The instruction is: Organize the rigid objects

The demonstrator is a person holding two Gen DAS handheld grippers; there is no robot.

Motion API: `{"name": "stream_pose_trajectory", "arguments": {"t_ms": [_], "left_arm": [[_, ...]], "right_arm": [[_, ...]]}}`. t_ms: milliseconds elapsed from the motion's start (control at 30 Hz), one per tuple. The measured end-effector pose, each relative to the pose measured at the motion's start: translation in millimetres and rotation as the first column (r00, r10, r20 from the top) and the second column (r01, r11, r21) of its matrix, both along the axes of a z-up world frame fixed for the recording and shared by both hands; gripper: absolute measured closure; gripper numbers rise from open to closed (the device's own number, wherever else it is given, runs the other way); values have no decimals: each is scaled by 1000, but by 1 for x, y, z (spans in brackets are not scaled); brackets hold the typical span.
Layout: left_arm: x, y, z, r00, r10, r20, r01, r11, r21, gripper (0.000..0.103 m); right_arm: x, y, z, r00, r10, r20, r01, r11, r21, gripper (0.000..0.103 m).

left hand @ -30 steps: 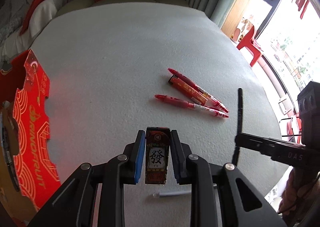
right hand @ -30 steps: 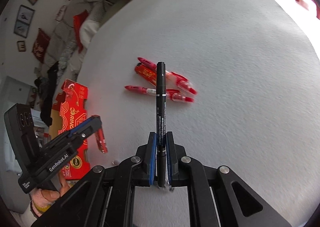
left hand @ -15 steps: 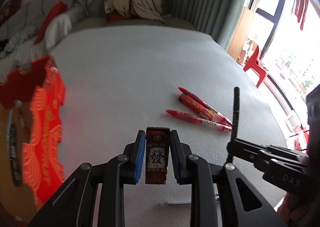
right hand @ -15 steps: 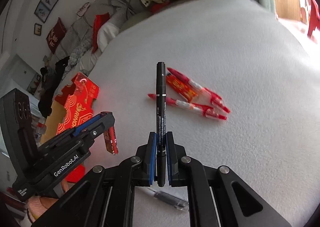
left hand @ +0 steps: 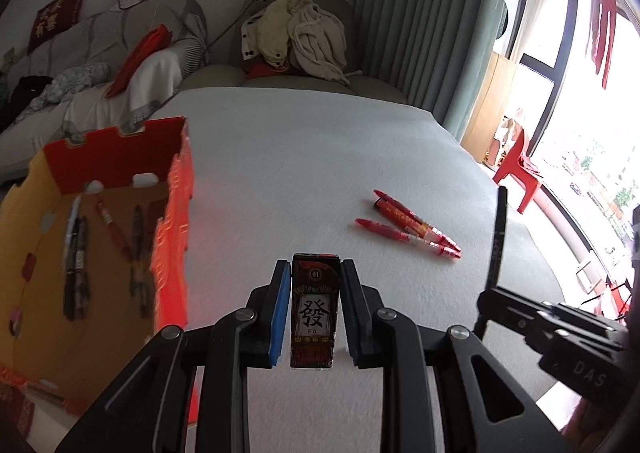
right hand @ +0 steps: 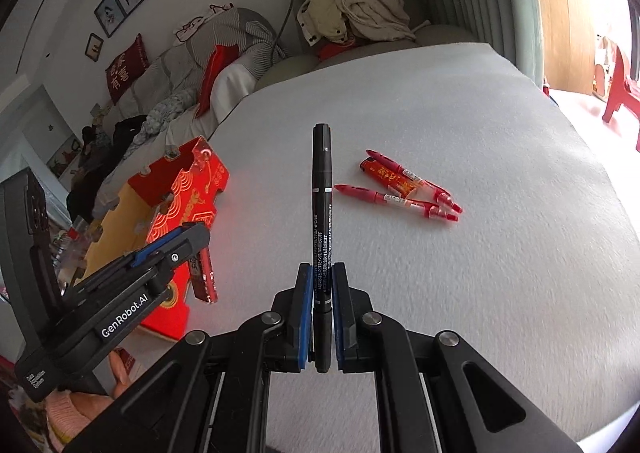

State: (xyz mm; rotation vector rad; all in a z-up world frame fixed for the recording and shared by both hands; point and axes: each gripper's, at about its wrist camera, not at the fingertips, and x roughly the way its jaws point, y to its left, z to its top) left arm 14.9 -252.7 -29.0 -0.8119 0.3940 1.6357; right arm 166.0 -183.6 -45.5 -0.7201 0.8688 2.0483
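Note:
My left gripper (left hand: 315, 273) is shut on a small red lighter (left hand: 315, 309) with a black Chinese character, held above the white table. It also shows in the right wrist view (right hand: 204, 273). My right gripper (right hand: 322, 277) is shut on a black marker pen (right hand: 321, 205) that points forward and up; the pen also shows in the left wrist view (left hand: 496, 237). Red pens and a red lighter (left hand: 408, 223) lie together on the table ahead; they also show in the right wrist view (right hand: 400, 189). An open red and yellow cardboard box (left hand: 172, 213) at the left holds several pens.
The white table (left hand: 300, 157) has its far edge against a sofa with piled clothes (left hand: 296, 33). A red plastic chair (left hand: 516, 169) stands by the window at the right. A bed with pillows (right hand: 224, 65) lies beyond the box.
Both grippers have lifted and tilted up, so the room shows more. The left gripper has moved toward the box, whose inside now shows. Both holds are unchanged.

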Motion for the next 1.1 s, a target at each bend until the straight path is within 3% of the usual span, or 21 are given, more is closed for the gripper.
{"name": "stream_pose_trajectory", "arguments": {"t_ms": [467, 600, 733, 1033, 1100], "left_arm": [[-42, -55, 16, 988, 156, -12, -155, 987, 50, 76], [-59, -70, 22, 981, 191, 27, -192, 980, 58, 75], [-61, -86, 30, 980, 199, 32, -201, 977, 75, 75], [-70, -107, 46, 971, 202, 131, -220, 966, 136, 75], [-72, -109, 51, 970, 213, 118, -229, 961, 155, 75]], "right_arm": [[-30, -26, 22, 995, 89, -47, -87, 995, 51, 92], [-45, -29, 30, 986, 140, -88, -134, 989, 64, 92], [-60, -38, 35, 974, 192, -116, -185, 980, 73, 92], [-89, -47, 41, 957, 258, -136, -249, 965, 80, 92], [-93, -45, 43, 953, 268, -140, -258, 963, 82, 93]]}}
